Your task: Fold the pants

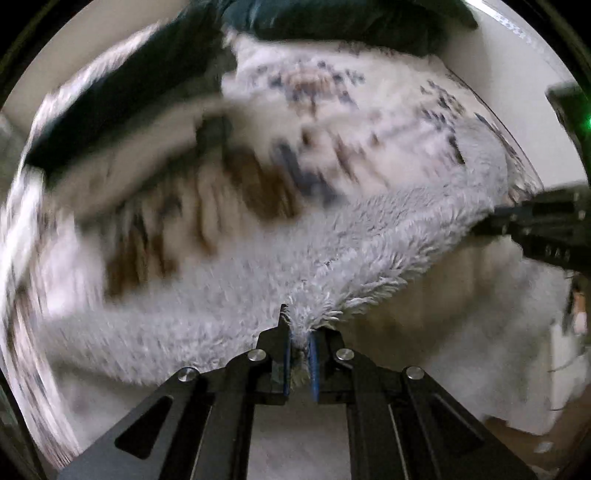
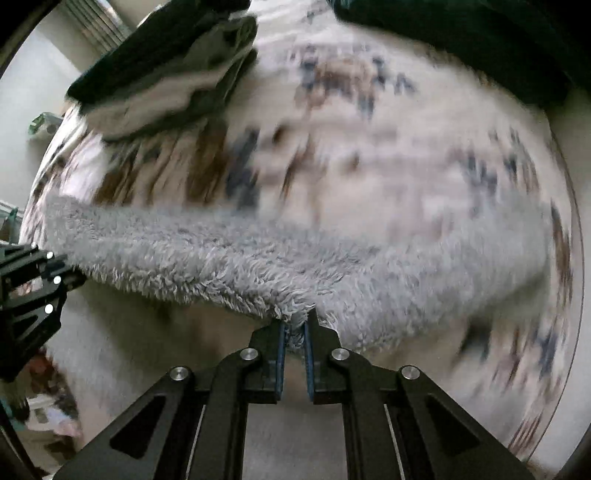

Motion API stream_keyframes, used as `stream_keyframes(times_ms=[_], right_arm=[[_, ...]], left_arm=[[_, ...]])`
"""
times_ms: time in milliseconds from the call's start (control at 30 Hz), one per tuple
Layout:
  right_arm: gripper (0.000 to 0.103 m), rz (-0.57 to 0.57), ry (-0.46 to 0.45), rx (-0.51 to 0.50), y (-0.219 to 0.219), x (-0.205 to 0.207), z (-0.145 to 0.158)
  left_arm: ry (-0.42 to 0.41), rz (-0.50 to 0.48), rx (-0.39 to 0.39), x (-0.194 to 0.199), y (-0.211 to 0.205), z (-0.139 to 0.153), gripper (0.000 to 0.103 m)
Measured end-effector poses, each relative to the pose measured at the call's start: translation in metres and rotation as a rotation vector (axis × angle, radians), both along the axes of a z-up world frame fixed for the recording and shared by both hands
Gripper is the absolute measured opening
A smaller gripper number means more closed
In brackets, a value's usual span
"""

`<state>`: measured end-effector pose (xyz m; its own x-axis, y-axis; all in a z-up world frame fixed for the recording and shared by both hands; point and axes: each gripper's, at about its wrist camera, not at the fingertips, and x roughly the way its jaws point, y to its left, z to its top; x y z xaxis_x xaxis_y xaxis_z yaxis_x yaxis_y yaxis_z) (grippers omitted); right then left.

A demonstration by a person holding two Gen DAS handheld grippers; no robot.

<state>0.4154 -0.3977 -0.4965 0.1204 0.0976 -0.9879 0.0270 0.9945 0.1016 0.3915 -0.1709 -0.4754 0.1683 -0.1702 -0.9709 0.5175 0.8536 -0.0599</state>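
Observation:
The pants [image 1: 332, 240] are fluffy grey fleece, held up as a stretched band over the bed. My left gripper [image 1: 300, 332] is shut on one end of their edge. My right gripper [image 2: 294, 325] is shut on the other end of the same edge; the pants [image 2: 221, 251] run from it toward the left. The right gripper also shows at the right of the left wrist view [image 1: 535, 221], and the left gripper shows at the left of the right wrist view [image 2: 37, 280]. The far part of the pants is blurred.
A white bedspread with brown and blue pattern [image 1: 314, 122] lies under the pants. A pile of dark and light folded clothes [image 2: 166, 70] sits at the back left. A dark pillow [image 1: 351, 22] lies at the head. Light floor [image 2: 122, 332] shows below.

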Motion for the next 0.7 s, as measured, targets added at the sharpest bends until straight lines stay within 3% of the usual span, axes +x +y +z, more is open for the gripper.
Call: stream_keyframes(times_ms=[133,233,300,400,467,500,533,567,700], right_arm=[[0.009,-0.012,0.097,0.015,0.009,-0.066,-0.020],[0.011,-0.015,0.200,0.021,0.013,-0.092,-0.054],[0.014,-0.030,0.234,0.018,0.016,-0.099,-0.068],[0.026,-0.058,0.263,-0.004,0.019,-0.094,-0.077],[0.059,-0.062,0.256,-0.032,0.024,-0.091,-0.073],[0.069,-0.063,0.250,-0.048,0.027,-0.091,-0.070],[0.082,-0.069,0.249,-0.059,0.030,-0.091,-0.067],[0.083,-0.078,0.249,-0.067,0.033,-0.092,-0.063],[0.089,-0.128,0.248,-0.082,0.040,-0.100,-0.047]], left_arm=[[0.153,0.124,0.015,-0.062,0.012,-0.030,0.005],[0.257,0.218,0.027,-0.079,0.021,-0.074,0.010],[0.285,0.298,0.017,-0.081,0.031,-0.088,0.013],[0.277,0.342,0.003,-0.079,0.034,-0.086,0.025],[0.242,0.343,-0.005,-0.081,0.035,-0.078,0.043],[0.230,0.346,-0.011,-0.084,0.038,-0.073,0.047],[0.220,0.355,-0.014,-0.088,0.042,-0.069,0.058],[0.207,0.361,-0.016,-0.089,0.045,-0.067,0.070],[0.136,0.372,-0.004,-0.096,0.061,-0.054,0.079]])
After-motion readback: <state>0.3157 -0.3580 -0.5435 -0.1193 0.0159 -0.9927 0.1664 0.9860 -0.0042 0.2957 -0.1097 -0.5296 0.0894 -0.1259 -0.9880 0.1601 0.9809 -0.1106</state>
